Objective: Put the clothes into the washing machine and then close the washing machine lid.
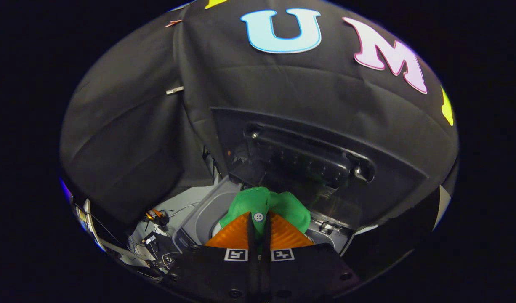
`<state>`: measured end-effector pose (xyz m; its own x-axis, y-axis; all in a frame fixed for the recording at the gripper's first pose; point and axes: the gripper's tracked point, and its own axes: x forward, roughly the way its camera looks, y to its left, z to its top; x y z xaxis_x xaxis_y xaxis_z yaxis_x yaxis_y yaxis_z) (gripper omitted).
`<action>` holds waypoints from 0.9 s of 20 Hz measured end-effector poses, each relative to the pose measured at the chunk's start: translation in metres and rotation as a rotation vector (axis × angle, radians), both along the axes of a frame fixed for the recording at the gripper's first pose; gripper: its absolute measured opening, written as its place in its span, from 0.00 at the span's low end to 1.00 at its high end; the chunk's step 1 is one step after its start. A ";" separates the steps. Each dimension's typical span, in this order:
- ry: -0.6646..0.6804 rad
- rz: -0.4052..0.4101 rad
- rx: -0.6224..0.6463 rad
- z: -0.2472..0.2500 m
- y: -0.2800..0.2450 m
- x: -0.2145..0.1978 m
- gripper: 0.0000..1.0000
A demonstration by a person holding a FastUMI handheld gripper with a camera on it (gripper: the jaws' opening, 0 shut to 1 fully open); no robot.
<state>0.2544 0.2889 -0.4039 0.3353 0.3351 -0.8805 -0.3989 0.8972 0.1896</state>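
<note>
My gripper (pixel 259 221) is shut on a green garment (pixel 283 208) with a small white button; the cloth bunches out past both fingers. It hangs over the round opening of a grey top-loading washing machine (pixel 199 219). The machine's dark lid (pixel 300 155) stands raised upright just beyond the garment, its inner handle bar facing me. The drum's inside is mostly hidden behind the cloth and the fingers.
Black booth cloth hangs behind and to the left of the lid. Left of the machine lie cables and small gear (pixel 157 235) on a pale surface. A metal hinge part (pixel 327 227) sits at the machine's right rear.
</note>
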 end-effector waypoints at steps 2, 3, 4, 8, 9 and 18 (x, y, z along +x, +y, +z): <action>0.043 -0.007 -0.028 -0.010 -0.006 -0.004 0.05; 0.053 -0.005 -0.043 -0.016 -0.009 -0.005 0.05; 0.056 0.002 -0.058 -0.019 -0.010 -0.007 0.05; 0.063 0.028 -0.074 -0.022 -0.010 -0.011 0.07; 0.064 0.026 -0.072 -0.022 -0.011 -0.011 0.07; 0.044 -0.011 -0.013 -0.014 -0.006 -0.004 0.52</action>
<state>0.2505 0.2832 -0.4181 0.2995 0.3199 -0.8988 -0.3802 0.9041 0.1951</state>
